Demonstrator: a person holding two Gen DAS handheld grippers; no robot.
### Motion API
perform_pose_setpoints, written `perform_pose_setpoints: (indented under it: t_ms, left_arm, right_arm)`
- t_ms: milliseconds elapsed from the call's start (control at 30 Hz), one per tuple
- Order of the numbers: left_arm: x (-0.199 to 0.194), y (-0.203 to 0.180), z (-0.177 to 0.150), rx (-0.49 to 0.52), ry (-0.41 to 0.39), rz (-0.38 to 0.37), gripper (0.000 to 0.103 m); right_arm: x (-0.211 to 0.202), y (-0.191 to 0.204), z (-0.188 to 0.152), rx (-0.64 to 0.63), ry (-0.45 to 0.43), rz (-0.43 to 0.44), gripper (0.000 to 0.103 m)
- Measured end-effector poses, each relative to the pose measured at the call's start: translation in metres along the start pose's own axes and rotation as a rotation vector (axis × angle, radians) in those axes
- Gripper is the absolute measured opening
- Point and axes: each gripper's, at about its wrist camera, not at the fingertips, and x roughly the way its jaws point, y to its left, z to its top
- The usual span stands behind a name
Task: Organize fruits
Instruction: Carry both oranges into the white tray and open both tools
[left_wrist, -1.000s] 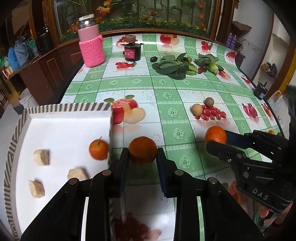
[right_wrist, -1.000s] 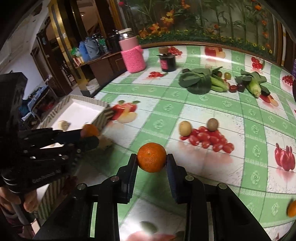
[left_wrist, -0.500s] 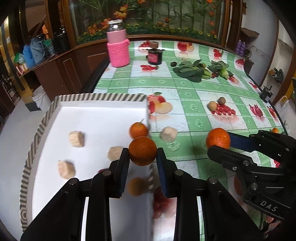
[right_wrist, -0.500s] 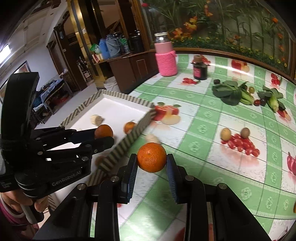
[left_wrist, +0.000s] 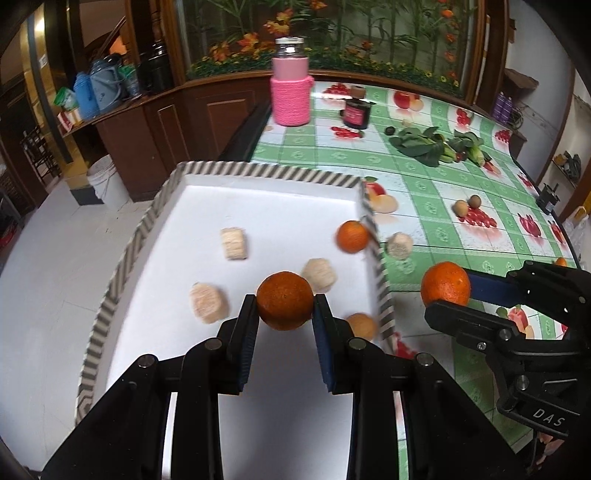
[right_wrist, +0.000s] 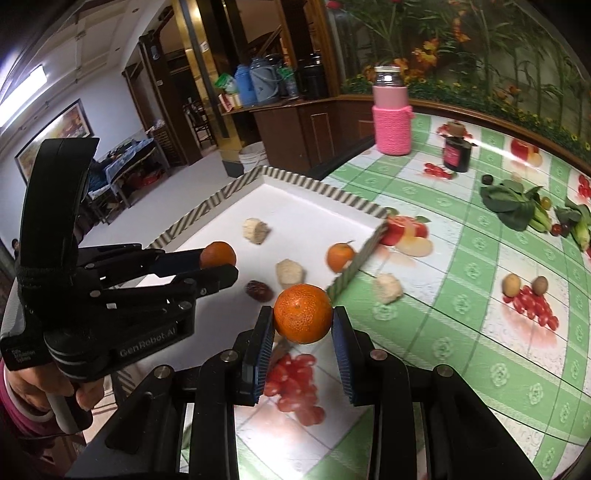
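Mid-delivery: left claw clamped on an orange above the white tray, right claw gripping another orange over the tabletop beside the tray's striped rim; next, lower and release inside.

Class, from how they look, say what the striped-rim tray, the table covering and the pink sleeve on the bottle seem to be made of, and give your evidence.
Striped-rim tray: probably paperboard or thin plastic; matte white floor, thin upright printed walls.
Table covering: likely glossy vinyl or oilcloth; printed fruit and a bright sheen.
Pink sleeve: knitted or crocheted yarn, shown by its ribbed, fuzzy rows.
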Motion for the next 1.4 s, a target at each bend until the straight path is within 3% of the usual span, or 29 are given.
perform_pose_setpoints:
  t_ms: [333, 933, 1400]
  left_arm:
    - [0.009, 0.028, -0.017, -0.037, 0.042, 0.034, 0.027]
    - [0.028, 0.033, -0.016, -0.023, 0.075, 0.059, 0.027]
    - [0.036, 0.041, -0.009, -0.034, 0.085, 0.066, 0.027]
  right_arm:
    - [0.025, 0.032, -0.001, -0.046, 0.047, 0.071, 0.032]
    - [0.054, 0.051, -0.007, -0.078, 0.117, 0.111, 0.032]
    - [0.080, 0.056, -0.005, -0.110, 0.168, 0.083, 0.032]
